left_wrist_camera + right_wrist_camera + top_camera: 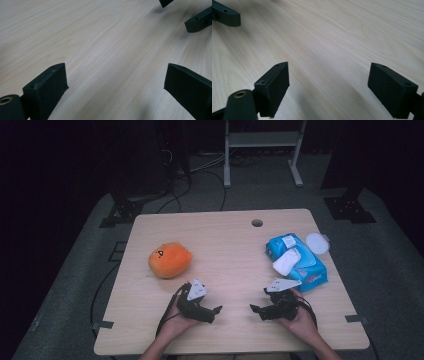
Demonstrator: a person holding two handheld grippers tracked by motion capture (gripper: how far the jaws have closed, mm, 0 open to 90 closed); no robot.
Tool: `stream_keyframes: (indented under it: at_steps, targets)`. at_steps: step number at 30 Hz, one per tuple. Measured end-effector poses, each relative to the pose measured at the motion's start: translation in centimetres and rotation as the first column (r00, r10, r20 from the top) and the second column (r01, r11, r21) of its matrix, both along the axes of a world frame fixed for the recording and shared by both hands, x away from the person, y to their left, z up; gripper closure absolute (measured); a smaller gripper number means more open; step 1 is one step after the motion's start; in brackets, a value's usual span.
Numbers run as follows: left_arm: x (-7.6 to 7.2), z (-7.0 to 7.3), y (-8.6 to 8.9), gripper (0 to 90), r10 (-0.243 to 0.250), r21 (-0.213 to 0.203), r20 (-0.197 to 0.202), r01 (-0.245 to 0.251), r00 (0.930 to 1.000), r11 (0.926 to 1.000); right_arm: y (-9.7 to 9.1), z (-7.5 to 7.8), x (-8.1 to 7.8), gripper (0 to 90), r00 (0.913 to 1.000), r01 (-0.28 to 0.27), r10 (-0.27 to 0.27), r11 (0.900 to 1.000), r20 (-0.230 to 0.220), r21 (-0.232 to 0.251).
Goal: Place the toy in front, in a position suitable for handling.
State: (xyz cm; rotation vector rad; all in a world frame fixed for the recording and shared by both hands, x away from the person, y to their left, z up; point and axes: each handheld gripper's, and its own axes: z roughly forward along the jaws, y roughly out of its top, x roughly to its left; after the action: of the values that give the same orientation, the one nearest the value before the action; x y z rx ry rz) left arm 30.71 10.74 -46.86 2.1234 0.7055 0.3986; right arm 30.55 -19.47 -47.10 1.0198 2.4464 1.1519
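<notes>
The left gripper (216, 310) is held low in the lower middle of the high view, its jaws spread wide with nothing between them. The right gripper (254, 309) is held just to the right of it, and its jaws are likewise parted and empty. The two point toward each other across a narrow strip of bare table (225, 245), tips near but apart. In the left gripper view, two tips of the other gripper are seen at the upper right; in the right gripper view, one tip is seen at the upper left.

The orange plush toy (169, 260) lies up and to the left of the left gripper, and the blue wipes pack (297, 260) lies up and to the right of the right gripper, both well apart from the jaws. Neither is touched.

A clash of the facing tips is judged possible if either hand is swung inward before being lifted. The toy, rounded and soft, would probably be dented or rolled away under an off-centre pinch. The pack looks like slick film, and a white wipe (286, 261) stands loose from its opening; this could be snagged and dragged out. A round white lid (317, 243) lies touching the pack's upper right and could be knocked off the nearby edge. The table is pale, smooth wood grain, offering little friction.
</notes>
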Motion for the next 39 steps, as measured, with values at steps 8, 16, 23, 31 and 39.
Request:
stream_keyframes:
  at_steps: [8, 16, 23, 31, 39]
  targets:
    - [0.1, 0.1, -0.1, 4.6, -0.003, 0.009, -0.004, 0.003, 1.0000, 1.0000, 0.0, -0.1, 0.0, 16.3, 1.0000, -0.007, 0.007, 1.0000, -0.007, -0.006]
    - [-0.6, 1.3, -0.4, 5.1, -0.022, 0.000, 0.016, 0.022, 0.9996, 0.9998, 0.1, -0.4, 0.1, 15.1, 0.9999, 0.007, -0.007, 1.0000, -0.010, -0.006]
    - [-0.1, 3.2, -0.3, 5.2, -0.033, 0.012, 0.054, 0.032, 0.9980, 0.9994, 0.0, -0.3, 0.0, 15.1, 0.9998, 0.012, -0.012, 0.9999, -0.012, 0.002]
    - [1.9, 6.0, 2.4, 5.1, 0.019, -0.022, 0.109, -0.017, 0.9939, 0.9996, -0.1, -0.1, -0.1, 15.1, 0.9999, 0.016, -0.016, 0.9998, 0.001, 0.007]
    - [3.2, 6.9, 4.2, 5.0, 0.062, -0.007, 0.141, -0.062, 0.9881, 0.9981, -0.2, 0.1, -0.2, 15.1, 0.9998, 0.015, -0.016, 0.9999, 0.011, 0.006]
